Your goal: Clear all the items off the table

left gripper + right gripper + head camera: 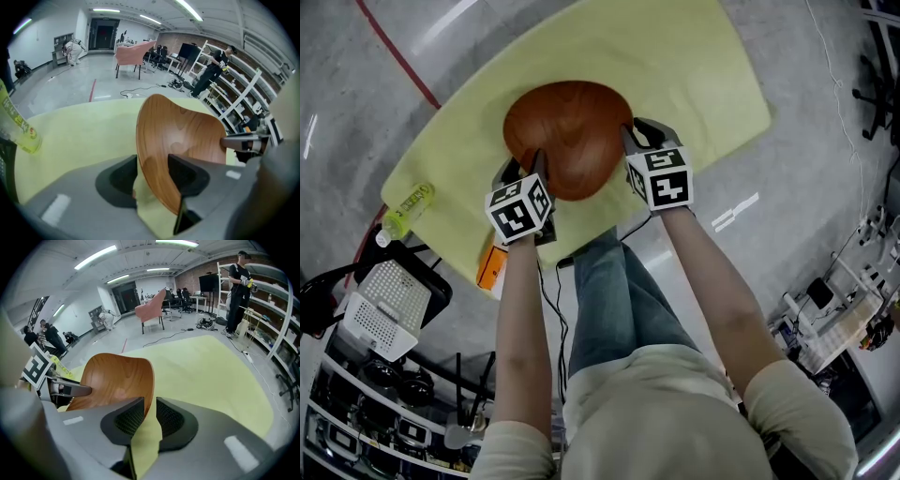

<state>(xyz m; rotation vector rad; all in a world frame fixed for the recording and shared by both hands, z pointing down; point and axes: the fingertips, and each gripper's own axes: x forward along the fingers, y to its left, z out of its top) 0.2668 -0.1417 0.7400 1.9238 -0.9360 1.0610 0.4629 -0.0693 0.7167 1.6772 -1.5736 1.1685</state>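
A brown wooden bowl (567,136) sits on the pale yellow table (675,75), near its front edge. My left gripper (523,167) is at the bowl's near-left rim and my right gripper (642,138) at its near-right rim. In the left gripper view the bowl (183,136) has its rim between the jaws of the left gripper (152,176), with a clear gap to the left pad. In the right gripper view the edge of the bowl (117,380) lies by the left pad of the right gripper (150,416), and yellow table shows through the narrow gap. Both grippers are open.
A clear plastic bottle with a green label (406,211) lies at the table's left end, also seen in the left gripper view (16,126). An orange box (492,267) sits at the front edge. A white perforated crate (384,305) and shelves stand on the floor at left.
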